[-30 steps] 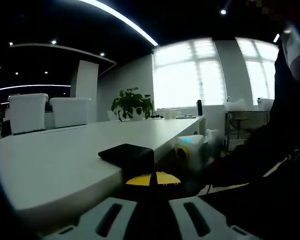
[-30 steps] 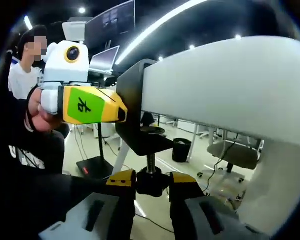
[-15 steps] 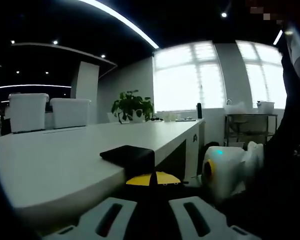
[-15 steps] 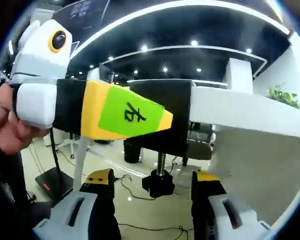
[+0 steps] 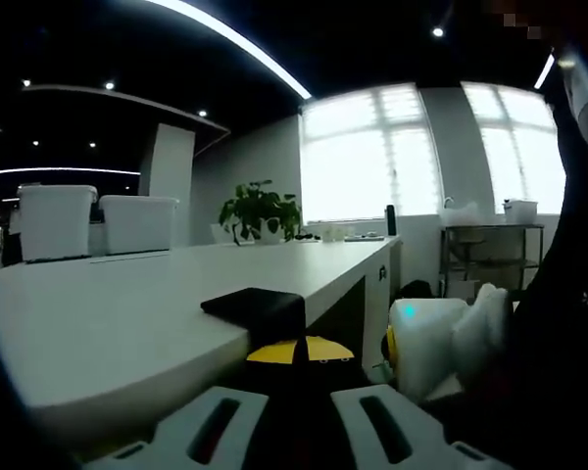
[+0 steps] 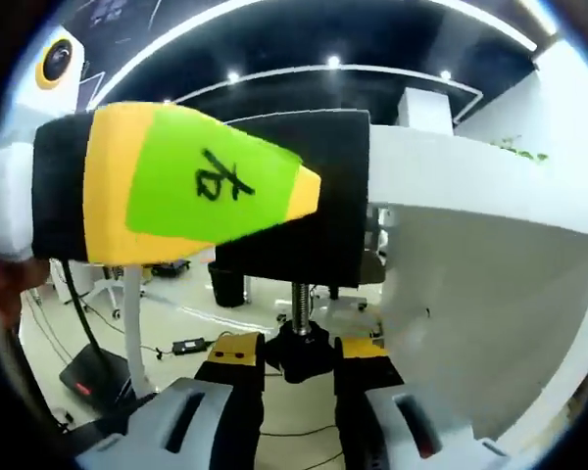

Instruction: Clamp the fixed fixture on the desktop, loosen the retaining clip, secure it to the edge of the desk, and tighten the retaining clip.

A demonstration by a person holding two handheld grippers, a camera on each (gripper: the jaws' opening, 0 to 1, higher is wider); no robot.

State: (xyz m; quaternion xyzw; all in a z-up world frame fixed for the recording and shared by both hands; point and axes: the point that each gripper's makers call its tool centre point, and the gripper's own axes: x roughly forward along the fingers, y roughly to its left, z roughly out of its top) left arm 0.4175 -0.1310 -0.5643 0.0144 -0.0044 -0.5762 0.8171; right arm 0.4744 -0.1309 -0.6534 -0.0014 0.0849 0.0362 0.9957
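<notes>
Clamp (image 5: pixel 255 311) sits on the desk (image 5: pixel 127 313) edge, directly ahead of the left tool (image 5: pixel 299 416). Its screw knob (image 6: pixel 302 354) hangs under the desk, between the right tool (image 6: pixel 299 392) jaws. Plant (image 5: pixel 258 206) stands beyond, at the far end of the desk.

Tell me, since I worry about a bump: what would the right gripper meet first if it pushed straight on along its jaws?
Probably the black screw knob of the clamp fixture, which already sits between the right gripper jaws. Beyond it the view drops to open floor; depth is unclear.
</notes>
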